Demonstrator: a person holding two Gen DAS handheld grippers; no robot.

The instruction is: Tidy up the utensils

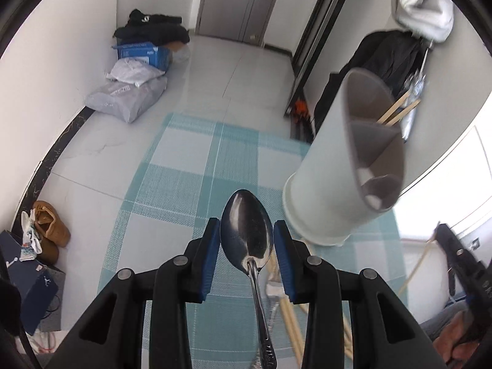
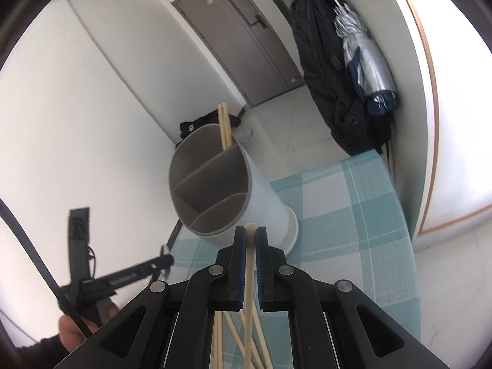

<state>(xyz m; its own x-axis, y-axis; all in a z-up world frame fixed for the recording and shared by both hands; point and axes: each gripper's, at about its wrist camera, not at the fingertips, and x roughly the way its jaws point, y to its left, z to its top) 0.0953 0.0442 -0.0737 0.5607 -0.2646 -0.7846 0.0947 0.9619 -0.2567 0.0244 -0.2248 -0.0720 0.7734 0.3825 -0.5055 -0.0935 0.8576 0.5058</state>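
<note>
My left gripper [image 1: 246, 236] is shut on a metal spoon [image 1: 246, 230], bowl forward, above the checked tablecloth [image 1: 184, 184]. The white utensil holder [image 1: 344, 166] with grey divided compartments stands ahead to the right, with two chopsticks [image 1: 396, 112] in its far compartment. My right gripper [image 2: 250, 240] is shut on a single wooden chopstick [image 2: 249, 264], just in front of the holder [image 2: 215, 190]. The holder's chopsticks [image 2: 224, 126] stick up from its back compartment. Loose chopsticks [image 2: 233, 338] lie on the cloth below the right gripper.
The table carries a teal and white checked cloth [image 2: 353, 215]. Bags and boxes [image 1: 138, 70] and shoes [image 1: 49, 230] lie on the floor. Coats and an umbrella [image 2: 363, 61] hang at the right. The left gripper's body [image 2: 123, 276] shows at lower left.
</note>
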